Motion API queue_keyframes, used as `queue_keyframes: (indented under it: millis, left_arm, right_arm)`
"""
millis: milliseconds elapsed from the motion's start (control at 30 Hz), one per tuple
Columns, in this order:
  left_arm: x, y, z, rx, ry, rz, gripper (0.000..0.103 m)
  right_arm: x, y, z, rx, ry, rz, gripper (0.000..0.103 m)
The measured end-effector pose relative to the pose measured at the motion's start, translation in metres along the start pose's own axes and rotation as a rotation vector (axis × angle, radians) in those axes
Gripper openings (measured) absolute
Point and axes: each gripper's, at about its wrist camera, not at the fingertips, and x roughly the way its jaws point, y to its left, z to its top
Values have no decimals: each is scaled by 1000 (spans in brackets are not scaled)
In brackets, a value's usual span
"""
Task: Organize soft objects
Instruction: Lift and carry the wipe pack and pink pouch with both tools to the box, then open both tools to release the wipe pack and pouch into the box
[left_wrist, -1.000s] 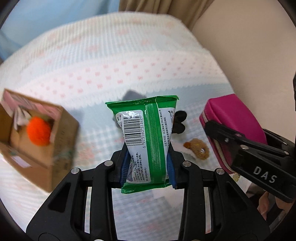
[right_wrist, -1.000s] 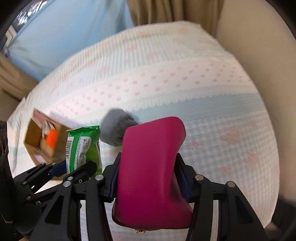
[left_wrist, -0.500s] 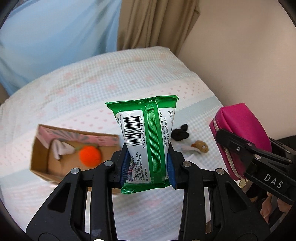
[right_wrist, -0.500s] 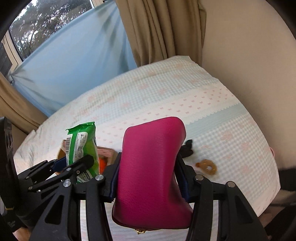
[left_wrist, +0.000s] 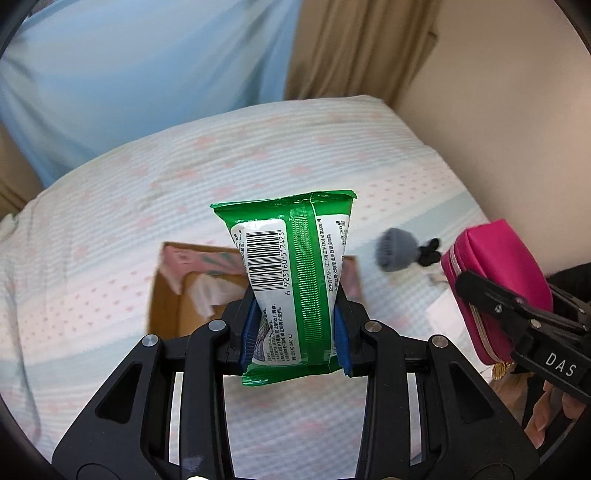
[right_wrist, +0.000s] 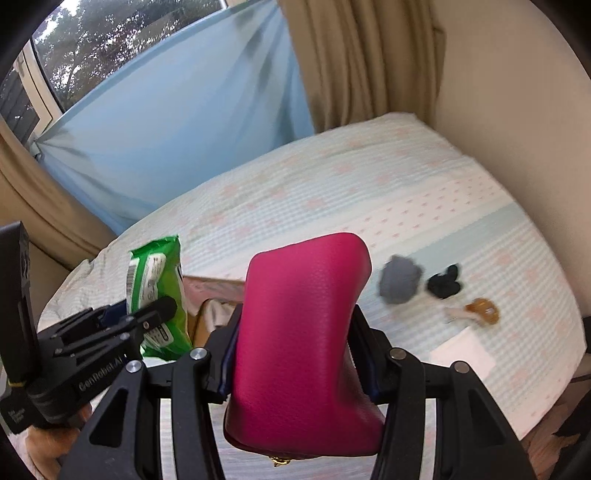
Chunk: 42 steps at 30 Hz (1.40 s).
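Note:
My left gripper (left_wrist: 293, 332) is shut on a green wipes packet (left_wrist: 291, 280) and holds it upright above the bed, over an open cardboard box (left_wrist: 166, 295). My right gripper (right_wrist: 295, 354) is shut on a magenta zip pouch (right_wrist: 299, 332), also held up; the pouch shows at the right of the left wrist view (left_wrist: 495, 288). The packet shows in the right wrist view (right_wrist: 157, 280). On the bed lie a grey pompom (right_wrist: 400, 284), a black soft item (right_wrist: 445, 284) and a brown scrunchie (right_wrist: 482, 310).
The bed (left_wrist: 147, 206) has a pale blue and pink dotted cover. A white card (right_wrist: 461, 354) lies near the bed's right edge. A wall (right_wrist: 517, 110) runs along the right; curtains (right_wrist: 362, 62) and a blue sheet (right_wrist: 166, 129) stand behind.
Both grippers have risen and tilted up, so more curtain and wall show. The box has shifted from the left to behind the packet. The grey pompom is in view again.

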Motion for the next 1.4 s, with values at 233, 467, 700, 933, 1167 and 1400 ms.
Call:
queue_keyframes:
  millis: [233,467,700,933,1167,1400]
  left_arm:
    - [43,62,-3,-65,93,55,31]
    - [104,98,-14,-115,228,80,31]
    - [162,103,-25,-99,344,103,31]
    - [197,94,-25,-86,411,126,31]
    - [202,82,-10,-19,403,167,103]
    - [196,77,-3,4,397,175,103]
  right_arm:
    - [71,32,2,-5,133,56,48]
    - [139,59,-10,-97,239,73,48]
    - [196,64,-36,-250,330,53,48]
    - [223,51,-60,-329,415,56,49]
    - [221,55,-57,-334,356,163,101]
    - [215,54,-62,-343,323,159,103]
